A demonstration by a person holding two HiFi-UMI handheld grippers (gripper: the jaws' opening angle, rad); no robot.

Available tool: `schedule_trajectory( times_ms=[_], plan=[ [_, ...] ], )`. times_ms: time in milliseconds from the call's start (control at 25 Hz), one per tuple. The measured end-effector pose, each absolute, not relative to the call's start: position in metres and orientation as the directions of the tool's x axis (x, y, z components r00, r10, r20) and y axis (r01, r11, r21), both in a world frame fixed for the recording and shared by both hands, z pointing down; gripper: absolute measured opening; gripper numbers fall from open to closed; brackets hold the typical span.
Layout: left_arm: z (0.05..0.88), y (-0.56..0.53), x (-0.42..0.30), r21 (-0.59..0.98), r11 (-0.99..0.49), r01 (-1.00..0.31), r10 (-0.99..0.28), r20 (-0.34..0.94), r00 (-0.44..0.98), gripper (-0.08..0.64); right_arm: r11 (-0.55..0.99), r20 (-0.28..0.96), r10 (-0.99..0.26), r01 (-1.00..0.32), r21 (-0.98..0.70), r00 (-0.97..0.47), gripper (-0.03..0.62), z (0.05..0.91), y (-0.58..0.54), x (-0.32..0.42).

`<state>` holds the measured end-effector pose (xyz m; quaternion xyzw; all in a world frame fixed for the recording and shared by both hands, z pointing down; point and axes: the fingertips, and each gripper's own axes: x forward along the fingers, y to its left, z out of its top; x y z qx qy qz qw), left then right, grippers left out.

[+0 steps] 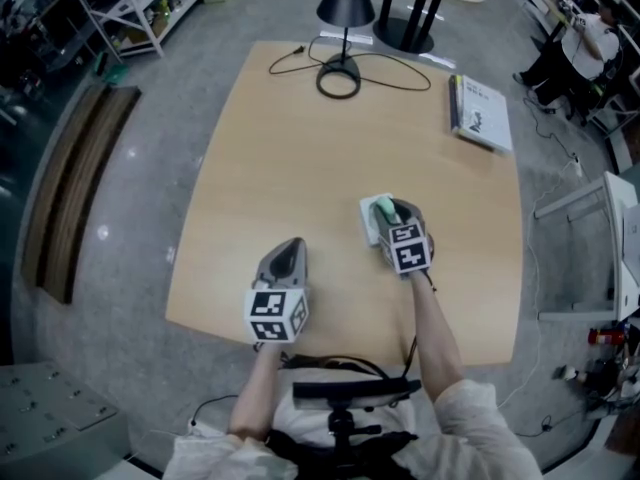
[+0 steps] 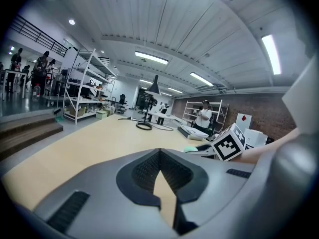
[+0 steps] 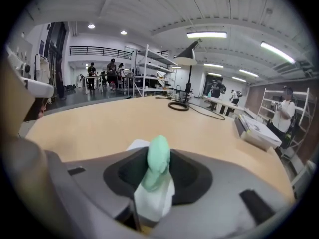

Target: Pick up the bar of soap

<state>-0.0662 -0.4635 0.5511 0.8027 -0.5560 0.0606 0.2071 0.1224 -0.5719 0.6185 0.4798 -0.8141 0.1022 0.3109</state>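
A mint-green bar of soap [image 1: 384, 209] stands on its edge between the jaws of my right gripper [image 1: 391, 215], just above a white soap dish [image 1: 367, 224] on the light wooden table [image 1: 300, 148]. In the right gripper view the soap [image 3: 158, 159] rises upright from the jaw throat of the right gripper [image 3: 157, 185], and the dish [image 3: 135, 145] peeks out beneath it. My left gripper [image 1: 288, 252] hovers near the table's front left, jaws together and empty. The left gripper [image 2: 159, 157] looks across at the soap [image 2: 191, 149].
A black desk lamp [image 1: 345, 8] stands at the table's far edge, its cable [image 1: 400, 80] trailing over the top. A book [image 1: 480, 113] lies at the far right corner. A seated person [image 1: 585, 43] and shelving [image 1: 130, 8] are beyond the table.
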Motion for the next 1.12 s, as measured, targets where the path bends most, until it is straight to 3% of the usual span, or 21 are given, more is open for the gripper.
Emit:
schedule_trajectory(
  times_ms=[280, 560, 1120],
  plan=[
    [0.522, -0.476, -0.073, 0.257, -0.296, -0.920, -0.896, 0.260, 0.361, 0.006, 0.413, 0.375, -0.852, -0.909, 0.054, -0.365, 0.129, 0.532, -0.570, 0.123],
    [0.459, -0.480, -0.063, 0.230, -0.340, -0.912, -0.921, 0.113, 0.372, 0.005, 0.351, 0.166, -0.918, -0.933, -0.084, -0.360, 0.129, 0.440, -0.527, 0.142],
    [0.388, -0.430, -0.025, 0.141, -0.433, -0.890, -0.900, -0.021, 0.435, 0.005, 0.362, 0.055, -0.928, -0.926, -0.104, -0.369, 0.129, 0.375, -0.423, 0.171]
  ],
)
